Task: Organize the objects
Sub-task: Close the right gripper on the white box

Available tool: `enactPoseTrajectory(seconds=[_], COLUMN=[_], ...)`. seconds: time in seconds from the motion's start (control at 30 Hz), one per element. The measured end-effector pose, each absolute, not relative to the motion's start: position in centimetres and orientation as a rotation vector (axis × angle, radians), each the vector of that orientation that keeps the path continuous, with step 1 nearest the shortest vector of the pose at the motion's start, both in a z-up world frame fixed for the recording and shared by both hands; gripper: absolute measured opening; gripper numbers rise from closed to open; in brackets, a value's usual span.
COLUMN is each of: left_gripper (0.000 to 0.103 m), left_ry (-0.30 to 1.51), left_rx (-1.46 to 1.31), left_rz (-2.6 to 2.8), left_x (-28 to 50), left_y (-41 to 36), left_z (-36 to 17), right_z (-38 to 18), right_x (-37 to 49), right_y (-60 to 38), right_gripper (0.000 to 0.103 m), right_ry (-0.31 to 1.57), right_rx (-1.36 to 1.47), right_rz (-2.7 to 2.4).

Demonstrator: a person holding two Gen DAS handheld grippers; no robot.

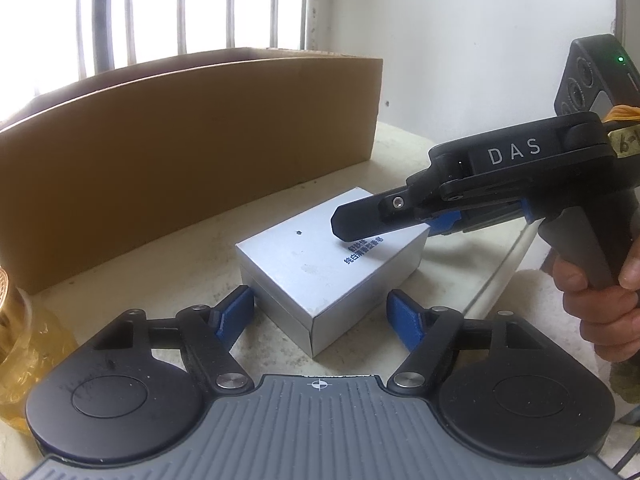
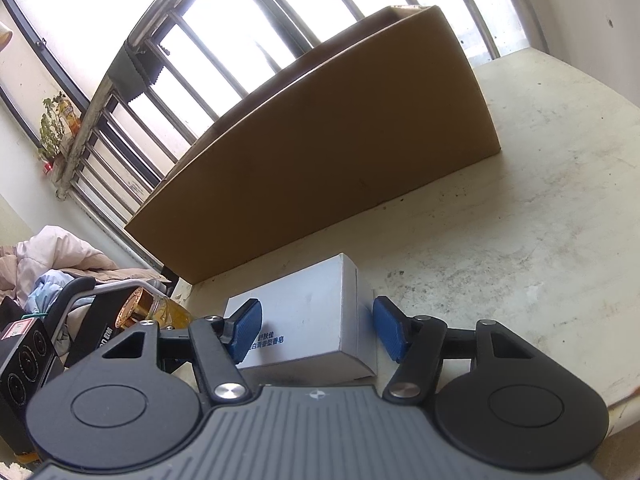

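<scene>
- Left gripper: jaws spread, box between them, pads apart from it.
- Right gripper: straddles the box (blue print on top); contact apparently absent.
- Carton stands behind.

White soap box with blue print lies flat on the surface, lid closed, turned corner-on; the brown cardboard carton stands upright and open-topped just behind it, along the surface's far edge by the window.
</scene>
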State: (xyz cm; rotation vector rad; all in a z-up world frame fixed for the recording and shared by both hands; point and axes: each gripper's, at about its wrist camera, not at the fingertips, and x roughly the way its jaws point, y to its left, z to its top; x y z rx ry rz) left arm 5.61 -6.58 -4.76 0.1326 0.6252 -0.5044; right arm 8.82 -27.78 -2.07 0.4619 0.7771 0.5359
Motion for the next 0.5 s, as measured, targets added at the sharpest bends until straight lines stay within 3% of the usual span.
enactPoseTrajectory(seconds=[0.5], left_gripper=[0.072], left_ry=[0.608], left_rx=[0.125], left_rz=[-0.490], left_x=[5.71], left_y=[-6.69], left_z=[-4.91], right_z=[-1.81], right_x=[8.26], right_y=[-26.99], right_gripper=[0.069], right_ry=[0.753], right_rx=[0.400], right_rz=[0.524])
